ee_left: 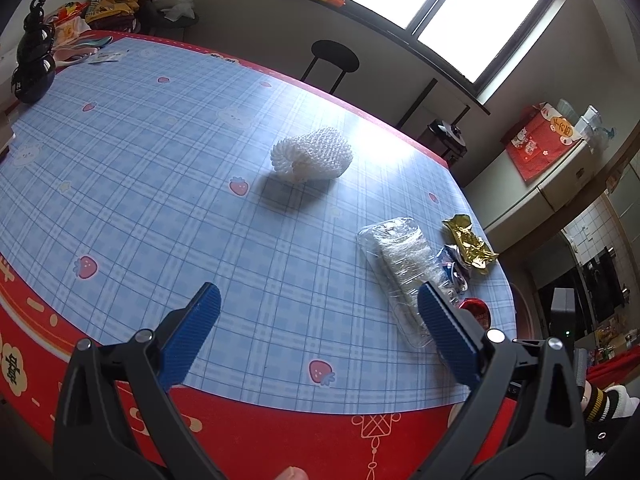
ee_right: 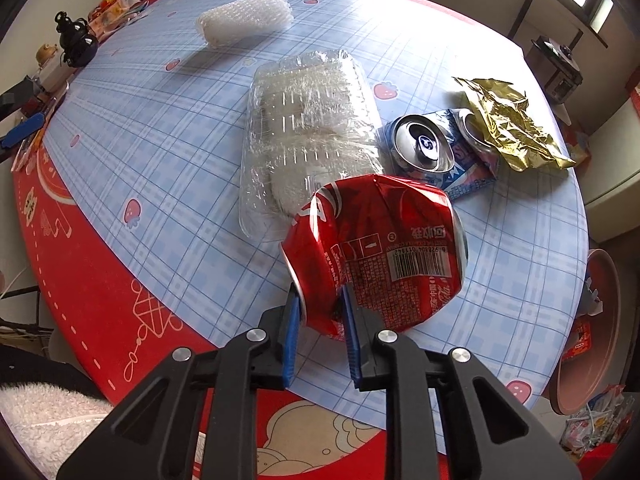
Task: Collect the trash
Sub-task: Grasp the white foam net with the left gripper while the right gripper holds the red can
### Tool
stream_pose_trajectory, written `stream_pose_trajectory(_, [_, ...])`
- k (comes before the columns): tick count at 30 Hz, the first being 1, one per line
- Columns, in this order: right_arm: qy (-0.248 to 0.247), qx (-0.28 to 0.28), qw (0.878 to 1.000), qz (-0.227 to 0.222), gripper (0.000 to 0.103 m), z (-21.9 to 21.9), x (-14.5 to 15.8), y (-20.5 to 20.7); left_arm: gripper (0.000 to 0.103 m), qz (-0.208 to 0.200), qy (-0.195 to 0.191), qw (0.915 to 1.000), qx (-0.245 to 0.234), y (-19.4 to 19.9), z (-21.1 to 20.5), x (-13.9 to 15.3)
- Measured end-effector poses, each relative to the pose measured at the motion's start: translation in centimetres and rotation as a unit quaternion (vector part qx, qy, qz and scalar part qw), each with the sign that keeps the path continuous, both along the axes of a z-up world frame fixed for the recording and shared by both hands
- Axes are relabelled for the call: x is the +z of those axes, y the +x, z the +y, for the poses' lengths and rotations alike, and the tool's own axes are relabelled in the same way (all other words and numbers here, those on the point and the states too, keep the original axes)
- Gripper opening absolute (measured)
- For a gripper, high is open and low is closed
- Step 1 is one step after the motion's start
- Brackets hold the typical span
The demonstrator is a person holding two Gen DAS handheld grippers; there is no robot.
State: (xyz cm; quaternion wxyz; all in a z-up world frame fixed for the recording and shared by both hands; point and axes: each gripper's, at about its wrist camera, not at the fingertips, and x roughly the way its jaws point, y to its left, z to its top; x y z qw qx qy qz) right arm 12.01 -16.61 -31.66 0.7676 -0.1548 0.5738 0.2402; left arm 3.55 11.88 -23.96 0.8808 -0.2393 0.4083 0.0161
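Observation:
A crushed red soda can (ee_right: 376, 248) is pinched at its lower edge by my right gripper (ee_right: 320, 300), which is shut on it. Behind it lie a clear plastic food tray (ee_right: 308, 128), a crushed blue can (ee_right: 424, 144) and a crumpled gold wrapper (ee_right: 508, 120). A white foam fruit net (ee_right: 244, 20) sits farther back. In the left wrist view my left gripper (ee_left: 320, 300) hangs open over the table's near edge, nothing between its blue pads. The foam net (ee_left: 312, 154), tray (ee_left: 400, 264), gold wrapper (ee_left: 470, 246) and a sliver of the red can (ee_left: 478, 308) show there.
The round table (ee_left: 140, 152) has a blue plaid cloth with a red border. A black gourd-shaped bottle (ee_left: 34, 64) and snack packets stand at the far left. A black stool (ee_left: 335, 56) is behind the table. A pink bin (ee_right: 588, 336) with trash bags sits at the right.

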Motion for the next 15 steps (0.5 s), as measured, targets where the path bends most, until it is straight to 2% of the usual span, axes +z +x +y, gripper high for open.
stream_pose_trajectory(8, [0.040,-0.008,0.998,-0.040,0.017,-0.8,2.3,-0.2,0.097,0.005,-0.007,1.0000,-0.004,0.3,-0.4,-0.2])
stream_pose_trajectory(15, [0.055,-0.012,0.995,-0.079,0.017,-1.3,4.7,-0.4,0.095,-0.002,-0.012,0.9999,-0.010,0.7,-1.0,0.1])
